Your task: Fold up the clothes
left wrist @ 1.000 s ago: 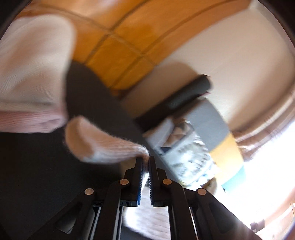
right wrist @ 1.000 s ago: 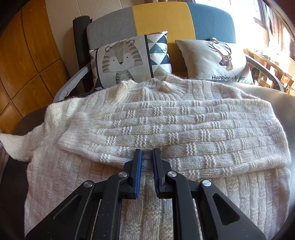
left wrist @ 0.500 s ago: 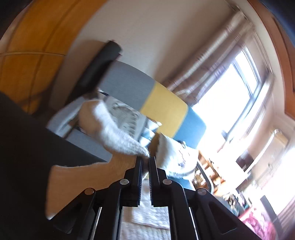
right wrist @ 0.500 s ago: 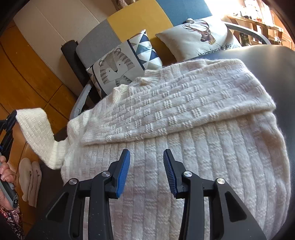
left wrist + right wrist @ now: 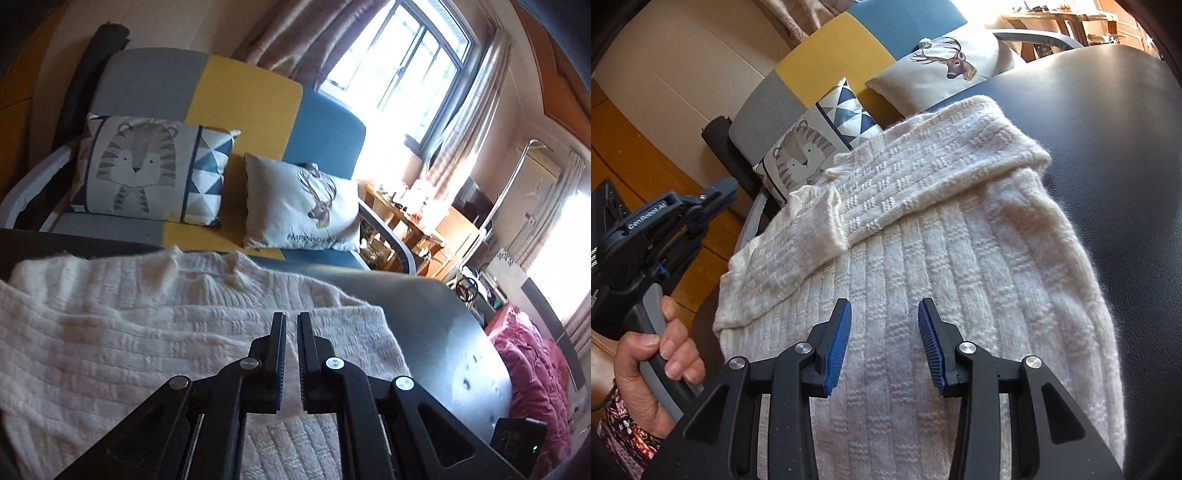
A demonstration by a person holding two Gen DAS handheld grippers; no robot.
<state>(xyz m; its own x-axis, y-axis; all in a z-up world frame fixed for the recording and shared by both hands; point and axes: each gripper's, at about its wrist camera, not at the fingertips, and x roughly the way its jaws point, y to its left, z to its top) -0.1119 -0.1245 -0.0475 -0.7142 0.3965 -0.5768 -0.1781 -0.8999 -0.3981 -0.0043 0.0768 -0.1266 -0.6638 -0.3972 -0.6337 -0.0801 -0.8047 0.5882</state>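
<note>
Garment: cream knitted sweater (image 5: 964, 280) lying flat on a dark table (image 5: 1115, 155); it fills the middle of the right wrist view from 6 o'clock up to 12 o'clock; collar toward the sofa (image 5: 255, 92).
Sleeves: one sleeve (image 5: 934, 166) lies folded across the chest, running from 9 o'clock toward 1 o'clock; a second sleeve (image 5: 783, 266) lies over the body at 9 o'clock, its cuff overlapping the first.
Left gripper (image 5: 291, 328): fingers closed with only a thin slit between the pads; nothing visibly pinched; it hovers over the folded sleeve at 6 o'clock of its own view; a hand (image 5: 653, 369) holds its handle at 8 o'clock of the right wrist view.
Right gripper (image 5: 884, 336): fingers parted; knit shows through the gap but the pads press on nothing.
Step judged: both sleeves appear folded in; the body fold from the hem seems to remain.
Risk, slippage: lifting the hem quickly could slide the loose sleeves off the chest; cause, nothing pins them.
Risk, snagging: ribbed pads may catch the fuzzy yarn; cause, a shallow pinch on one layer.
Risk, crooked fold: uneven grips would skew the edge.
Background: tiger cushion (image 5: 147, 170) and deer cushion (image 5: 303, 203) on the sofa, at 11 and 12 o'clock.
</note>
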